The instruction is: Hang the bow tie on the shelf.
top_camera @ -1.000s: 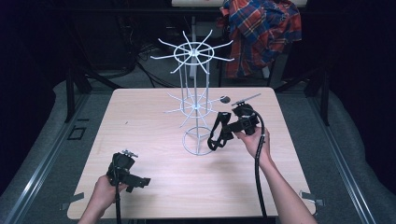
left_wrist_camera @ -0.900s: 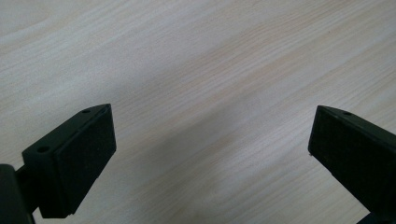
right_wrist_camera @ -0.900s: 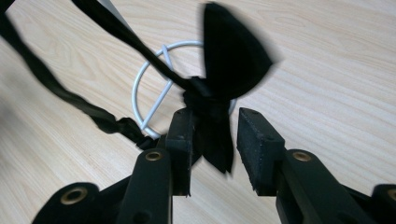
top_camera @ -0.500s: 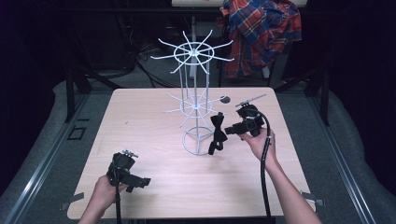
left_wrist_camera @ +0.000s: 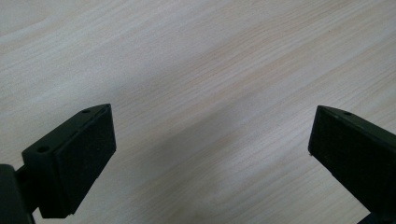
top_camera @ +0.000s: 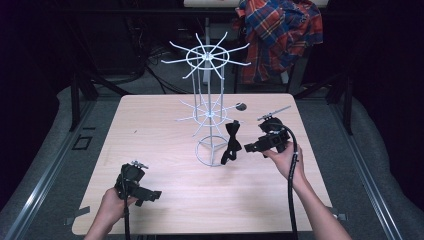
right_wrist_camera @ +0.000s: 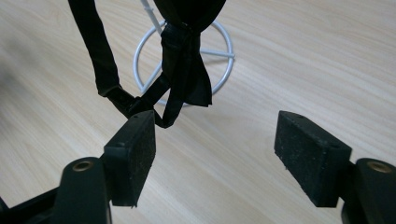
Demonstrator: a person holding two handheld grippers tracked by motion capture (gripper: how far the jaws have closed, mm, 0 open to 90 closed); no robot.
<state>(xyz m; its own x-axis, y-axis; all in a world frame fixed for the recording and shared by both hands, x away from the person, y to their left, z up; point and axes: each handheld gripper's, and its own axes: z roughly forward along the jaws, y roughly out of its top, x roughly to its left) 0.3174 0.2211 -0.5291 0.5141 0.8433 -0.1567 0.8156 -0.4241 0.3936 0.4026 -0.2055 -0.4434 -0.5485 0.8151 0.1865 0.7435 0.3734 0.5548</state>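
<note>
At the near edge of the wooden table (top_camera: 165, 150), the left gripper (top_camera: 150, 196) rests low over bare wood, its jaws spread wide with nothing between them. Farther in, the right gripper (top_camera: 248, 148) sits just right of the black bow tie (top_camera: 230, 142); its jaws have just been opening and stand apart, pinching nothing. The bow tie hangs from a lower arm of the white wire display rack (top_camera: 207, 107), its strap dangling above the rack's ring base (right_wrist_camera: 219, 60). Beyond the table, a plaid shirt (top_camera: 280, 30) hangs.
</note>
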